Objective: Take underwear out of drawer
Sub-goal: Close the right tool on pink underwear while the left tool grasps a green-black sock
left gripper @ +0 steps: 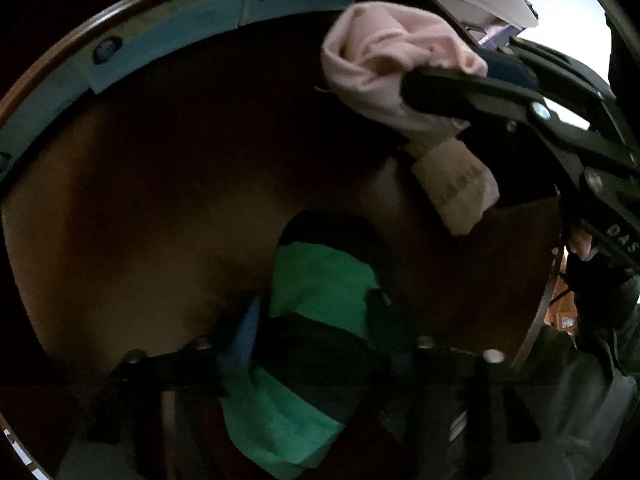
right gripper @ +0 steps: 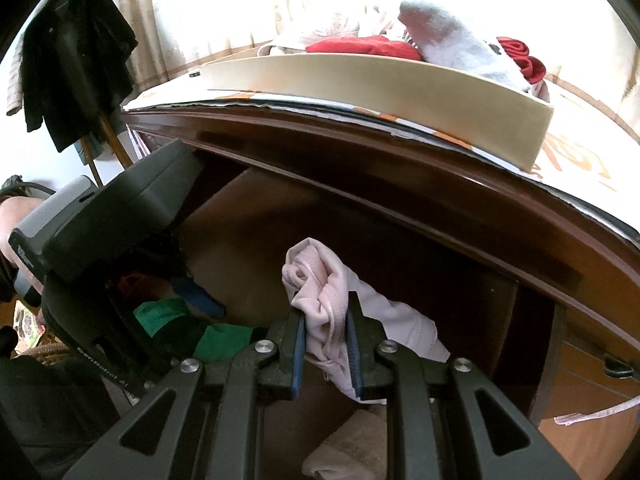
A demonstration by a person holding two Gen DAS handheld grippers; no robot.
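I look down into an open wooden drawer (left gripper: 152,168). A green and black underwear (left gripper: 316,276) lies on its floor between the fingers of my left gripper (left gripper: 312,304), whose pads press on both sides of the cloth. My right gripper (right gripper: 326,336) is shut on a bunched pink underwear (right gripper: 320,292) and holds it above the drawer floor. In the left wrist view the right gripper (left gripper: 448,76) and the pink underwear (left gripper: 376,64) hang at the upper right. A beige garment (left gripper: 456,188) lies below them in the drawer.
A dark wooden dresser top (right gripper: 400,152) overhangs the drawer. On it stands a cream box (right gripper: 360,80) with red and grey clothes. A dark jacket (right gripper: 72,56) hangs at the far left. A pale strap (right gripper: 592,414) hangs at the dresser's right.
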